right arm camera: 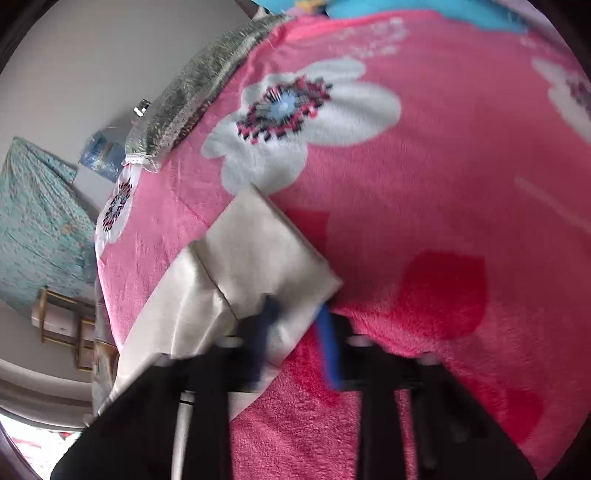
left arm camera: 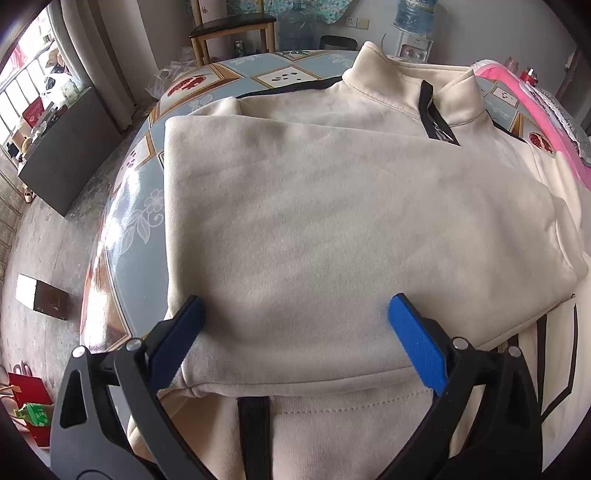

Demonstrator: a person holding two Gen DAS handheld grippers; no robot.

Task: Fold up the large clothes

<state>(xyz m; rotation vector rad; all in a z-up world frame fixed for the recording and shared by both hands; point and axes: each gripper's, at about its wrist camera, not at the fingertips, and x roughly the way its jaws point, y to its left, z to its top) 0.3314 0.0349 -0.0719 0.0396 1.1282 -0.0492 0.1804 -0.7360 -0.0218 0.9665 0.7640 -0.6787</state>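
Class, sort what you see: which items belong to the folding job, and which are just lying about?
Job: cream zip-neck sweatshirt; left claw, open; right claw, gripping a cream sleeve cuff.

Lying about: pink flowered blanket; wooden chair; water bottle.

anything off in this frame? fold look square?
Mostly tidy: left gripper open over the folded cream sweatshirt, whose top panel sits slightly skewed. Odd part: right gripper pinches a cream cuff that lies out over the pink floral blanket, not on the fold. Right view is motion-blurred.
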